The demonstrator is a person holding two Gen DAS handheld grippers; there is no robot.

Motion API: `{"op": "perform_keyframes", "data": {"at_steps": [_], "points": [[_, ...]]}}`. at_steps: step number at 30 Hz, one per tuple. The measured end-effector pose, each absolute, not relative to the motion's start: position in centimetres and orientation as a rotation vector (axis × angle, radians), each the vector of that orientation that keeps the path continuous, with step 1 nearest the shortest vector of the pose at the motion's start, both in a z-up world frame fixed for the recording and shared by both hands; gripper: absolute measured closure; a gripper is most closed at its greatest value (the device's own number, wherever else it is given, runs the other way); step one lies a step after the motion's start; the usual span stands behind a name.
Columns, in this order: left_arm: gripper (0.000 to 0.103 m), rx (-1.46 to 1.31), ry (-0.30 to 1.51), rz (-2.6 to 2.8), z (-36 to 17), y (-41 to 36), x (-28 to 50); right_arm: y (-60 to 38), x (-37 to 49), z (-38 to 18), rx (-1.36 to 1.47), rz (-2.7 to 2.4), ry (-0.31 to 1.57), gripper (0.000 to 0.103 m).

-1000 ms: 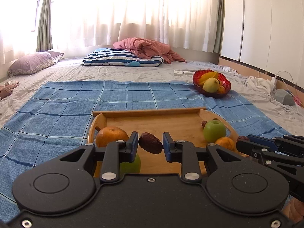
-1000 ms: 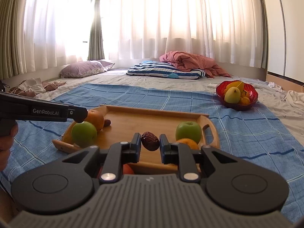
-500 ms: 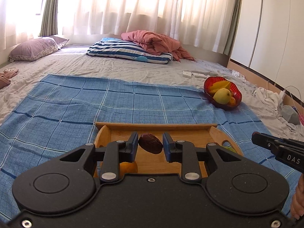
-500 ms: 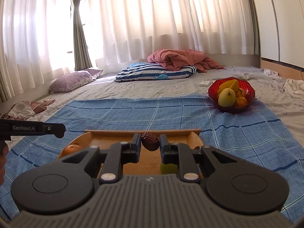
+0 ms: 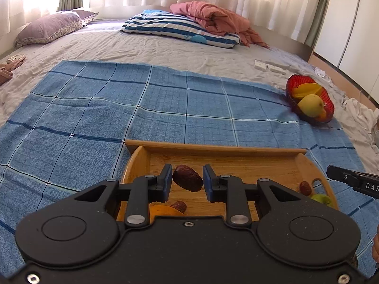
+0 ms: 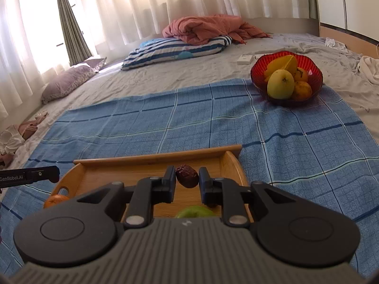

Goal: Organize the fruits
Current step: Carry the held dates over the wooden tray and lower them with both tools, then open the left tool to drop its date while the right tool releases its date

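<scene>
- Gripping a wrinkled brown date [image 5: 187,181], the left gripper [image 5: 187,182] has its two blue pads pressed against the fruit's sides, above the wooden tray [image 5: 213,148].
- Right gripper [image 6: 187,179] likewise pinches a second date [image 6: 187,179] between its pads, also above the tray [image 6: 156,159].
- In the left wrist view, a loose date [image 5: 179,206] and part of an orange [image 5: 163,210] lie on the tray floor just below the left gripper; another date [image 5: 305,187] and a green apple [image 5: 322,199] sit at the tray's right end near its handle cut-out.
- In the right wrist view, the green apple [image 6: 195,211] shows just under the right gripper, and an orange [image 6: 56,200] sits at the tray's left end by the handle slot.
- Tray rests on a blue checked cloth [image 5: 94,108] spread over the bed [image 5: 154,47].
- A red bowl [image 6: 317,75] stands at the far right corner of the cloth, well apart from the tray, holding a yellow-green apple [image 6: 280,84], oranges [image 6: 302,90] and a yellow fruit [image 6: 283,64].
- Far across the bed lie a striped pillow [image 5: 180,29], a pink blanket [image 5: 213,19] and a purple pillow [image 5: 52,27].
- The other gripper's tip enters each view: the right one at the right edge of the left wrist view, the left one at the left edge of the right wrist view.
</scene>
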State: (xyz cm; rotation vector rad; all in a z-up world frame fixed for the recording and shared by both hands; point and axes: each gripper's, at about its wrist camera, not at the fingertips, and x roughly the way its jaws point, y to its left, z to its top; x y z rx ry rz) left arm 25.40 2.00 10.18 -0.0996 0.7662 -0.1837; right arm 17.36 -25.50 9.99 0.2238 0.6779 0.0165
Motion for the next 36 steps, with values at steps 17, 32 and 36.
{"op": "perform_keyframes", "data": {"at_steps": [17,32,36], "points": [[0.077,-0.054,0.861,-0.125,5.8,1.0,30.6,-24.9,24.4,5.3,0.158,-0.057,0.826,0.077],[0.077,-0.034,0.876,-0.107,4.3,1.2,31.6,-25.8,25.2,3.1,0.175,-0.069,0.867,0.077],[0.077,-0.038,0.878,-0.105,4.0,1.3,31.7,-25.6,25.2,2.9,0.169,-0.068,0.868,0.077]]}}
